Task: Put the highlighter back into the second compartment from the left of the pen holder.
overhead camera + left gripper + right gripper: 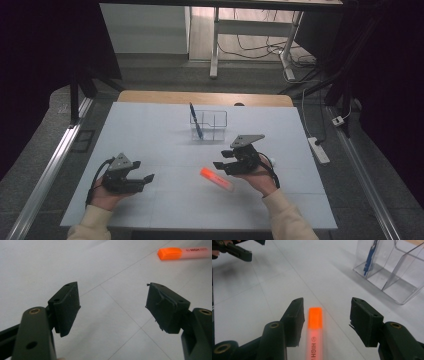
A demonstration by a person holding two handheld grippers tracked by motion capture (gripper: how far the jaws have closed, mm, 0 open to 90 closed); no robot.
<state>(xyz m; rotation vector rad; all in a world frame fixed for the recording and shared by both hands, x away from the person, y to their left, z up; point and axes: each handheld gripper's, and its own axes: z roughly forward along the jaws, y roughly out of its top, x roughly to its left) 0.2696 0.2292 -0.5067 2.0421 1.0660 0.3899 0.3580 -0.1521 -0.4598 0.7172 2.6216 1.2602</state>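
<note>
Orange highlighter (315,332) lies ungrasped on the tabletop (150,130) between the spread right tool (325,315); left tool (112,307) spread, empty; lifting remains.

orange highlighter (314,340), printed "HIGH"

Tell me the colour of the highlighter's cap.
Bright orange: the highlighter's cap shows best in the right gripper view.

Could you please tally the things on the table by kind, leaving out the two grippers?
Orange highlighter: 1
Blue pen: 1
Clear compartment organiser: 1
Total: 3
</note>
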